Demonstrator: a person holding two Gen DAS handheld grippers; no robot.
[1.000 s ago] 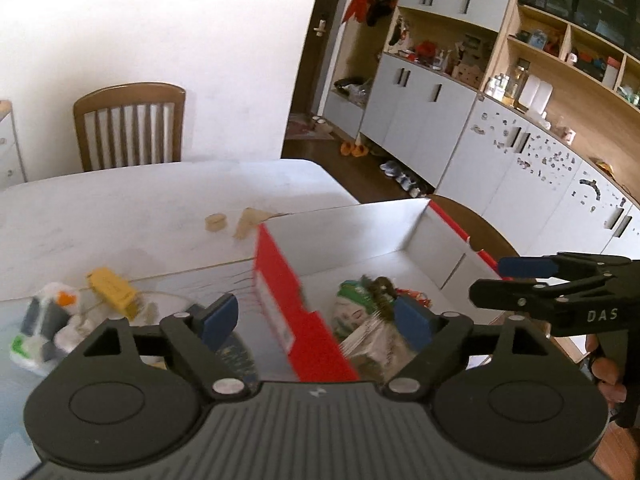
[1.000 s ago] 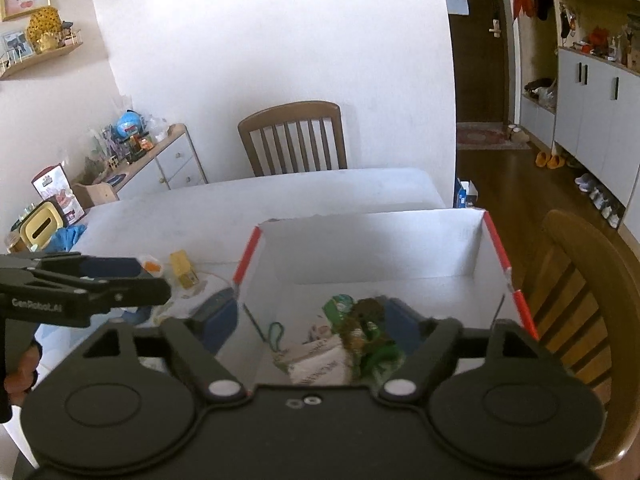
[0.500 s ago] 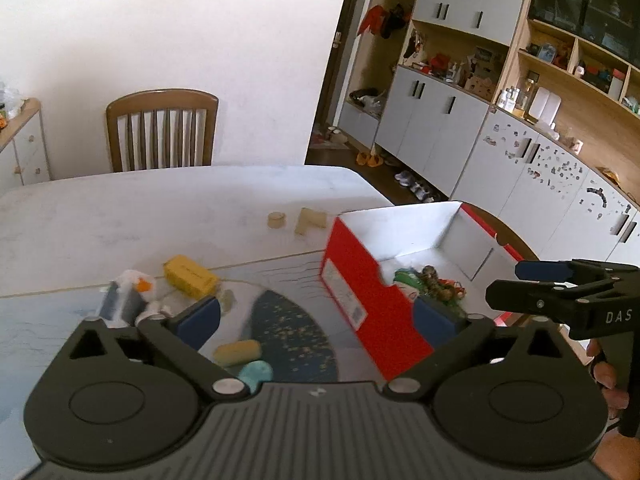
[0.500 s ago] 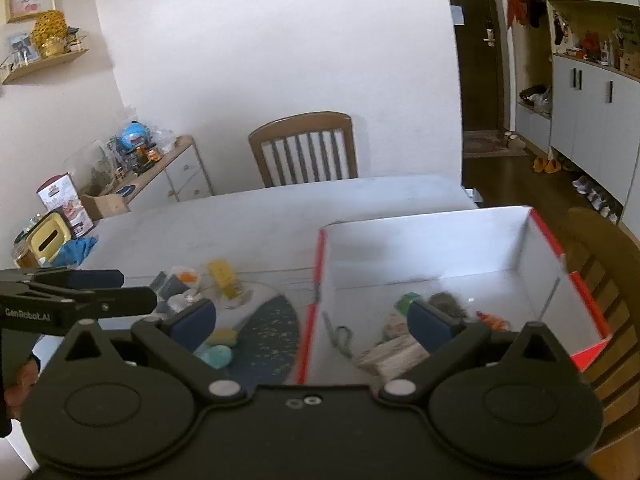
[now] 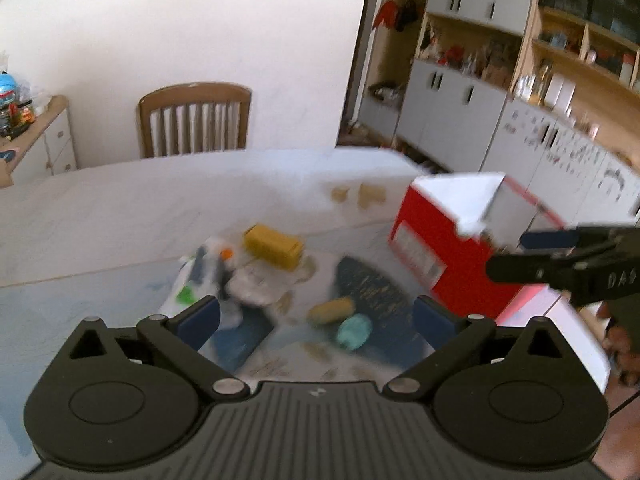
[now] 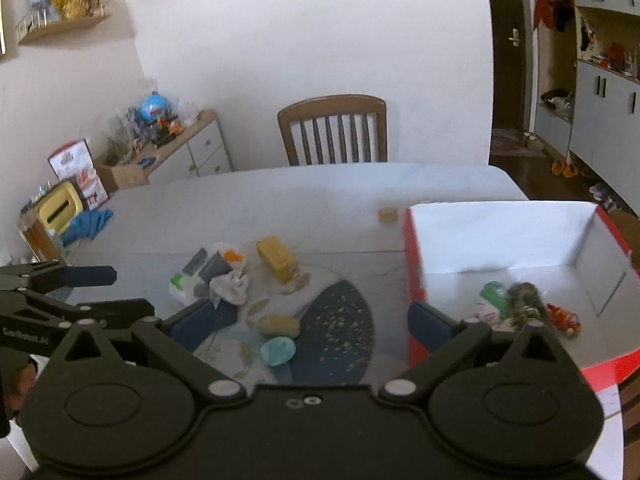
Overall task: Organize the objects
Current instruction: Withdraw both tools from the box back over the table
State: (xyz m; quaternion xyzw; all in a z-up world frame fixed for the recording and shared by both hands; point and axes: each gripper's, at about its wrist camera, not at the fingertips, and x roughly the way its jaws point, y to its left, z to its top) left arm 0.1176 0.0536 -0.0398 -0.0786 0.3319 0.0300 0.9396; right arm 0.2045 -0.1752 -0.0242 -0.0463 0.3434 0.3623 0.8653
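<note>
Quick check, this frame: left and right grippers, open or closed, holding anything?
Left gripper: open, jaws wide apart, holding nothing.
Right gripper: open, jaws wide apart, holding nothing.

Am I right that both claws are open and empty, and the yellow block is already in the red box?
Not quite. The yellow block lies on the table, left of the red box, as the right wrist view shows. Both claws, left and right, are open and empty.
</note>
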